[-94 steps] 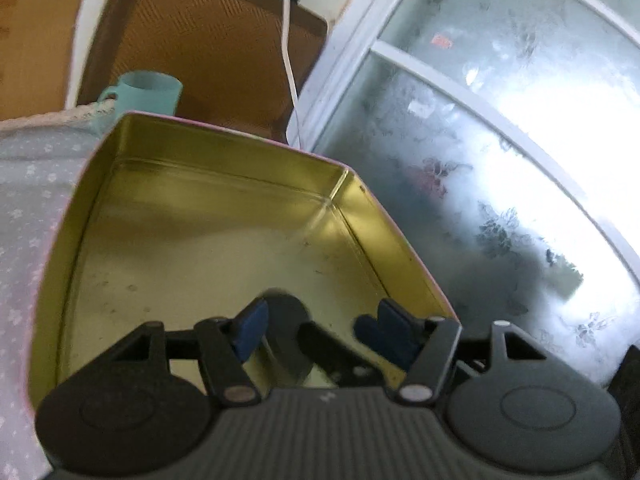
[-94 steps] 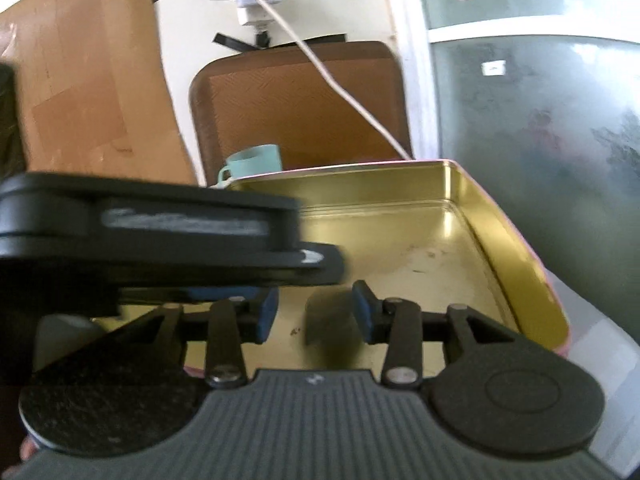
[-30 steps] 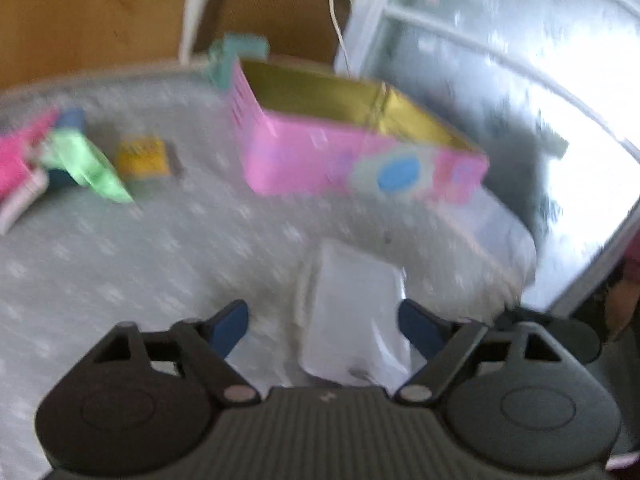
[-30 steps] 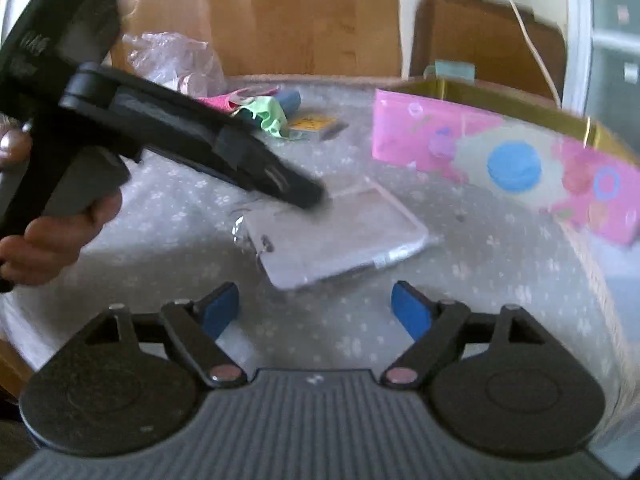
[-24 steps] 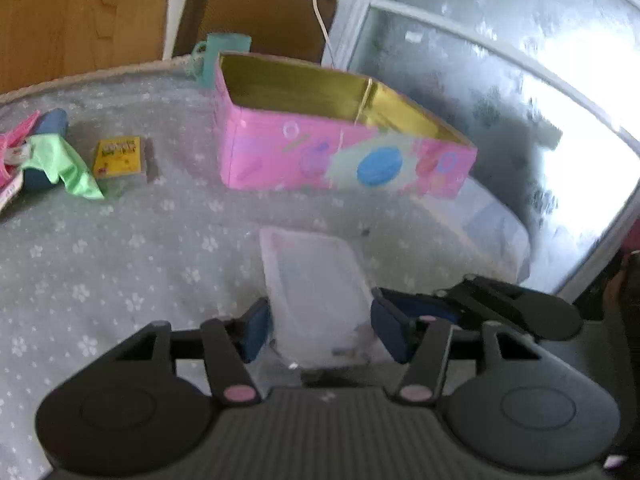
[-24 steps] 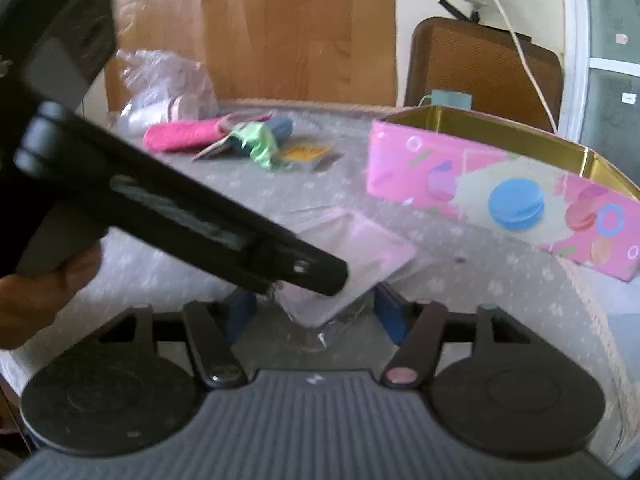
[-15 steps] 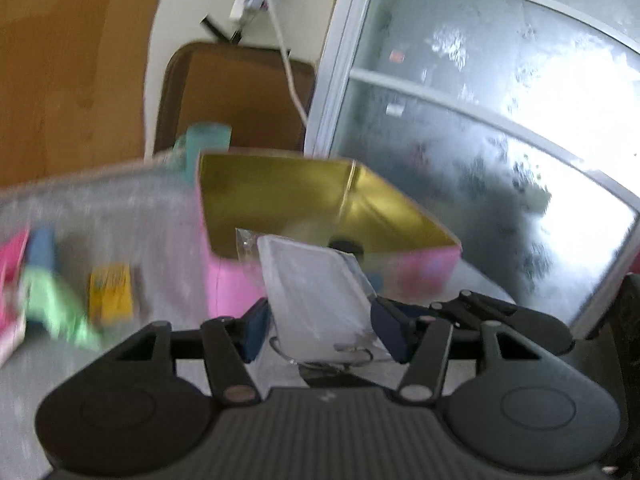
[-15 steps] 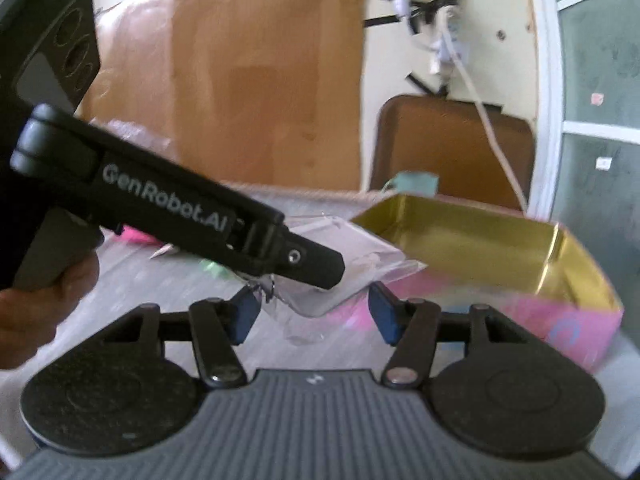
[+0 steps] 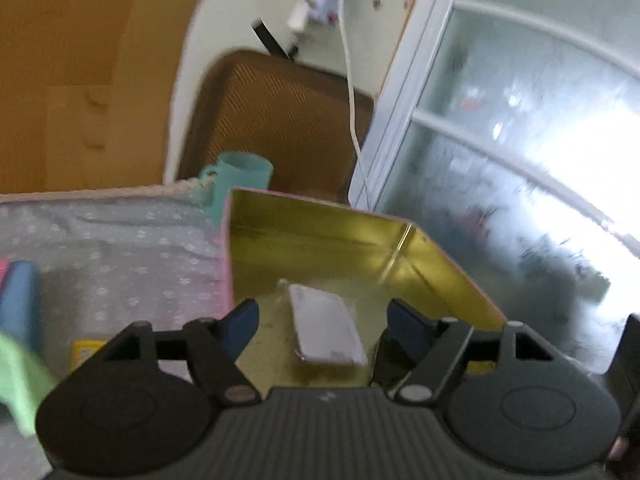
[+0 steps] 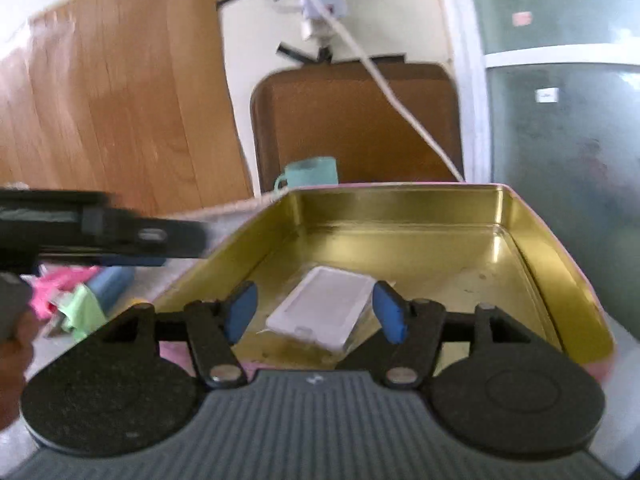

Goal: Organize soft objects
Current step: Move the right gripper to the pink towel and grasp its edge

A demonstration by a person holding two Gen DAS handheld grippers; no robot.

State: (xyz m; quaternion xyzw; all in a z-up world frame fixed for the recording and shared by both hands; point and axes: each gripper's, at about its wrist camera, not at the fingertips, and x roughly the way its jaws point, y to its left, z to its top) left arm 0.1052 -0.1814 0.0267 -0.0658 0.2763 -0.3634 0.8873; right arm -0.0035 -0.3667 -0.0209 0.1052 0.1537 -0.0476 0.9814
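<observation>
White packet in clear wrap [image 10: 326, 312] lying flat on the gold floor of the tin [image 10: 520, 216], near the front, touching neither wall; seen also from the left wrist [image 9: 326, 326], angled slightly across the floor. Tin pink outside [image 9: 226, 264], gold inside, open at the top, resting on the grey flower-print cloth [image 9: 120, 248]. Left gripper [image 9: 322, 324] above the tin's near edge, jaws opening, blue pads well apart and clear of the packet, nothing pinched between them. Right gripper [image 10: 316, 314] likewise over the tin's front, jaws opening, pads on either side of the packet in the picture but not pressing it. In the right wrist view, the left gripper's dark body [image 10: 100, 232] reaching in from the left, blurred, with a hand [image 10: 12, 356] on its grip at the frame edge. Beyond the tin a teal mug [image 9: 240, 176] by the cloth's far edge, a brown chair back [image 10: 356, 120] behind it, a white cable [image 9: 352, 100] hanging down the wall. Left of the tin, on the cloth: a blue roll [image 9: 18, 304], a green cloth [image 9: 20, 384], a small yellow box [image 9: 86, 354], something pink [image 10: 60, 284], all blurred.
</observation>
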